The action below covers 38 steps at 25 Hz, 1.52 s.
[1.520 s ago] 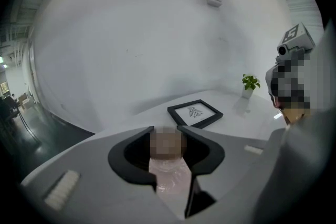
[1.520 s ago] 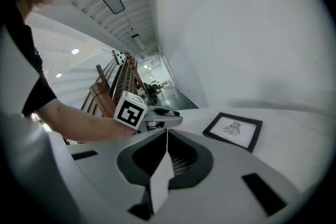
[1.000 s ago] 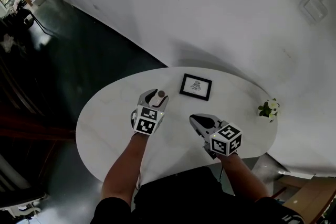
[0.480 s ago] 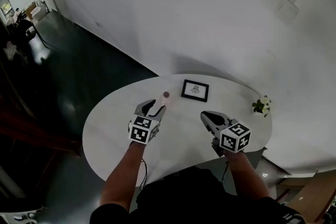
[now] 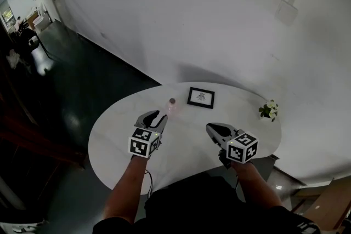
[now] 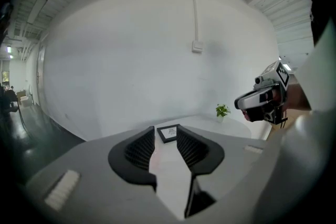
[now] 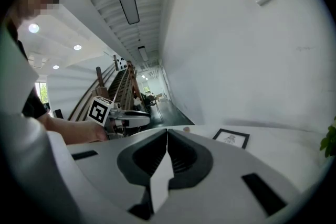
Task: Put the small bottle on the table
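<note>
Left claw (image 5: 158, 115) is empty: jaws apart, nothing between them, and they've just been narrowing. A second ago the bottle sat between them; now the claw has backed off toward 7 o'clock. Bottle (image 5: 171, 102) stands alone on the table (image 5: 118, 134), at the claw's 1 o'clock, with the frame (image 5: 201, 97) at the bottle's 3 o'clock. Right claw (image 5: 211, 127) has its jaws together, idle. Placement looks done.

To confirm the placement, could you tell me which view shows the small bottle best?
The head view: the small bottle stands whole on the table, near the picture frame. The left gripper view gives only a faint pinkish blur; the right gripper view, just its top.
</note>
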Tool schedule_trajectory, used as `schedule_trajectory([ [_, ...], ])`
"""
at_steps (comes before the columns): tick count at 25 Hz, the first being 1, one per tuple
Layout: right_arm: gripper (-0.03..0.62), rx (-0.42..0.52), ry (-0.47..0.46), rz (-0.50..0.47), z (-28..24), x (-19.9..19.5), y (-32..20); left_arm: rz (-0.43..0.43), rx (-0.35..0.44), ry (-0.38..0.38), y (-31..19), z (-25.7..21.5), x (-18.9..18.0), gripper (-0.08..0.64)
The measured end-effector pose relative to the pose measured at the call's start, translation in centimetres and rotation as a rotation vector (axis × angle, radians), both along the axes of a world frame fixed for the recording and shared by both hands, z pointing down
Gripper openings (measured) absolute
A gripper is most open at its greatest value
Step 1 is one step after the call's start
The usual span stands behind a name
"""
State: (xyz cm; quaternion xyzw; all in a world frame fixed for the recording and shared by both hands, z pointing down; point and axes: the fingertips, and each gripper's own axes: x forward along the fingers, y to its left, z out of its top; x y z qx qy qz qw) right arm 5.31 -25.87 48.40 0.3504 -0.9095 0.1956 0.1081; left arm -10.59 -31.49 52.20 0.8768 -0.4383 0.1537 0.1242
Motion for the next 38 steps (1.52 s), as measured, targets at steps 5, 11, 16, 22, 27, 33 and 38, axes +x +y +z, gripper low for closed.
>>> schedule_trajectory([
  [5,0.011,-0.017,-0.023,-0.072,0.7,0.2,0.3,-0.058,-0.016,0.018,2.0,0.3,1.8,0.128],
  [11,0.011,-0.047,-0.013,-0.149,2.0,4.1,1.4,-0.171,-0.069,0.046,3.7,1.3,5.9,0.112],
  [16,0.011,0.019,0.047,-0.201,2.4,8.9,1.6,-0.318,-0.056,0.049,5.3,0.7,8.5,0.078],
  [22,0.011,0.055,-0.026,-0.301,0.9,11.2,1.7,-0.368,-0.024,0.012,7.0,-1.3,11.8,0.069],
  [27,0.011,0.134,-0.091,-0.298,-2.9,11.4,0.2,-0.358,0.025,0.003,6.3,-4.1,11.9,0.06],
  [33,0.009,0.297,-0.127,-0.367,-9.2,9.2,0.0,-0.361,0.122,-0.006,5.0,-9.7,9.9,0.058],
  [38,0.009,0.381,-0.146,-0.306,-13.2,8.0,-1.5,-0.399,0.212,-0.024,4.4,-13.2,7.2,0.055],
])
